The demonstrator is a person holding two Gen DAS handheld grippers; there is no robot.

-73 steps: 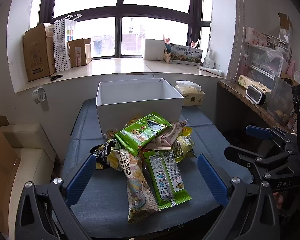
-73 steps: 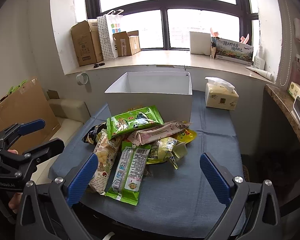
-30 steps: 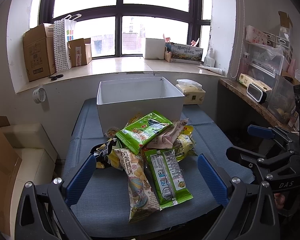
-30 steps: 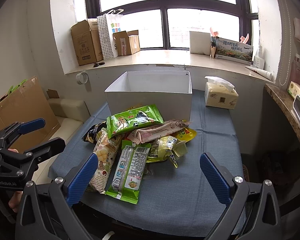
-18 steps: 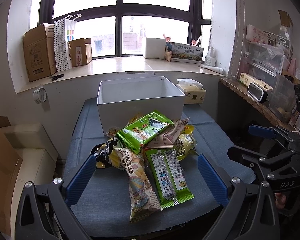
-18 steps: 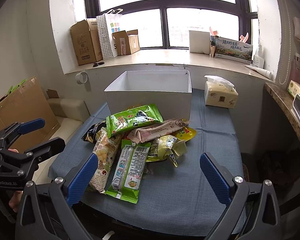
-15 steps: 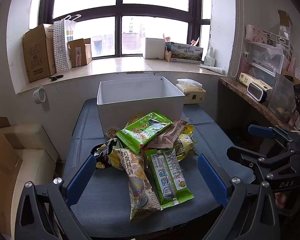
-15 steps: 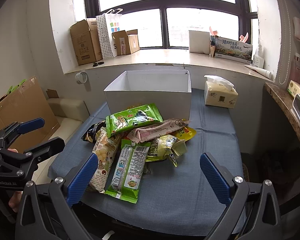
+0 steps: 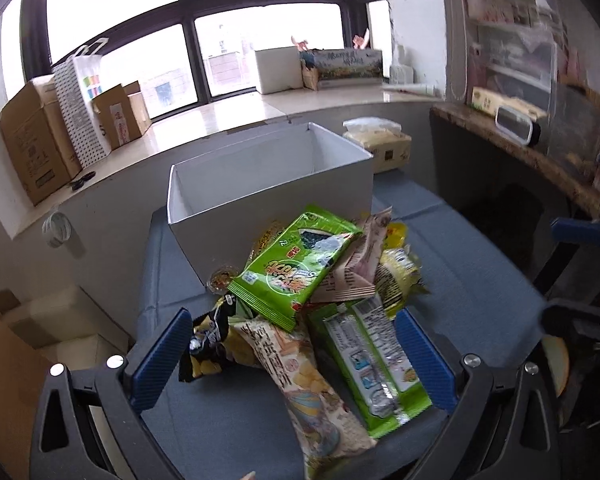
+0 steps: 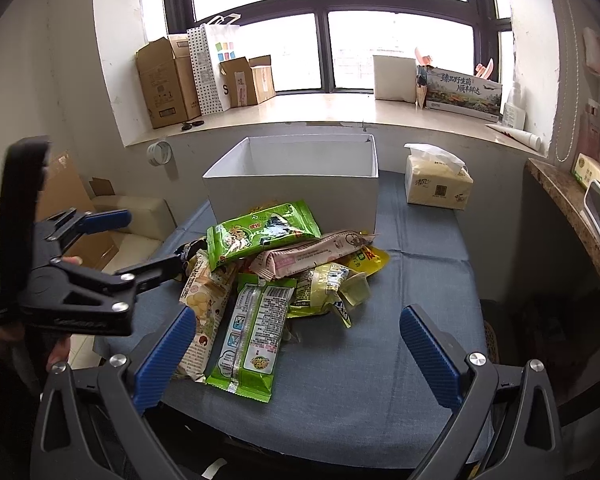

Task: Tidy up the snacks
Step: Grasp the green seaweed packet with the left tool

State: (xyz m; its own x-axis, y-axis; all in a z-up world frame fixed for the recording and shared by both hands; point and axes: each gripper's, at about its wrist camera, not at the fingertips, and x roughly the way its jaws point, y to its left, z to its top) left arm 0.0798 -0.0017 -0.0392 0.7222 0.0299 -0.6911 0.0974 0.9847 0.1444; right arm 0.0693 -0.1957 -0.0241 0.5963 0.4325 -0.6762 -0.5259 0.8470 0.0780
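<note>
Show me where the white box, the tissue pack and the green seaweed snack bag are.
white box [image 10: 292, 196]: right wrist view, on its front wall.
tissue pack [image 10: 438, 186]: right wrist view, on its front face.
green seaweed snack bag [image 9: 296, 266]: left wrist view, on the middle of its printed front.

Two black, angular plastic hand-held grippers, matte and ribbed with triangular cut-outs. Left hand-held gripper [image 9: 294, 354]: two wide-set black arms, each tipped with a blue, finely ridged rubber pad [image 9: 162, 358], each arm fastened by a pair of round silver screws. Seen side-on in the right wrist view [image 10: 100, 258]: slim black lever links joined by silver rivets, blue-capped upper finger, faint embossed lettering along the body, too blurred to read. Right hand-held gripper [image 10: 298, 354]: same build, blue ridged pads [image 10: 430, 354], silver screw heads on each arm. Fingers of a hand [image 10: 58, 350] wrapped around the left handle; no sleeve visible.
</note>
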